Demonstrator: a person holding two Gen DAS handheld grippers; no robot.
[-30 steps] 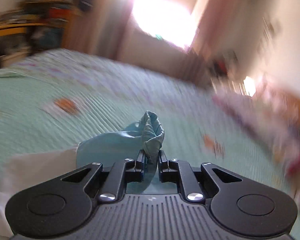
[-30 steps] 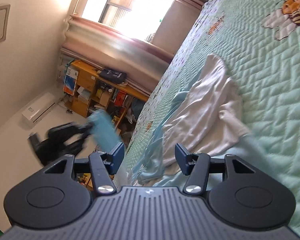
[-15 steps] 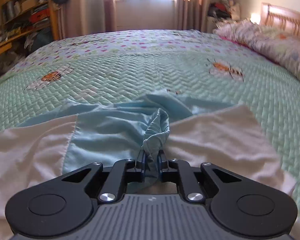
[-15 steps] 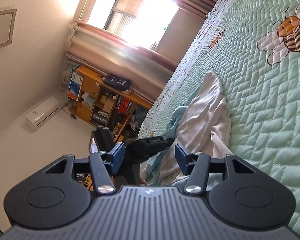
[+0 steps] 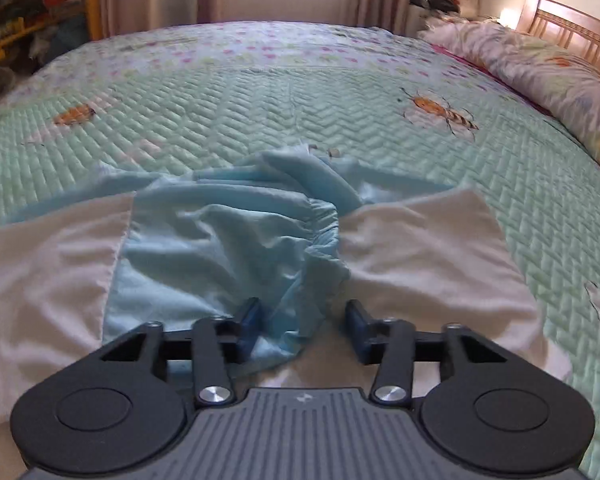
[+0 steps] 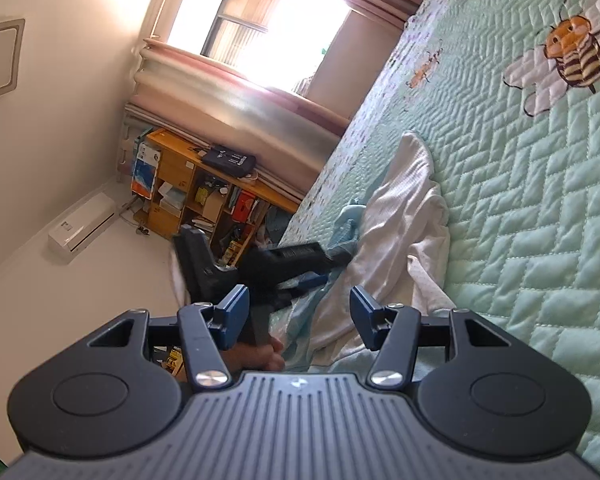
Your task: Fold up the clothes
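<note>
A light blue and white garment [image 5: 228, 240] lies rumpled on the green quilted bed [image 5: 260, 112]. Its blue part is bunched in the middle, with white panels on either side. My left gripper [image 5: 302, 326] is open, its jaws standing apart around a loose blue fold that lies between them. My right gripper [image 6: 300, 314] is open and empty, tilted sideways at the bed's edge. In the right wrist view the garment [image 6: 404, 216] and the left gripper's black body [image 6: 292, 258] show beyond the fingers.
A floral pillow [image 5: 540, 64] and wooden headboard [image 5: 572, 28] are at the right. A wooden bookshelf [image 6: 188, 192] with books stands by the curtained window [image 6: 268, 28]. Bee patches [image 6: 572, 60] dot the quilt.
My left gripper has opened and let go of the blue fold, which dropped onto the bed. The left gripper also lowered toward the garment. The right gripper stayed open.
</note>
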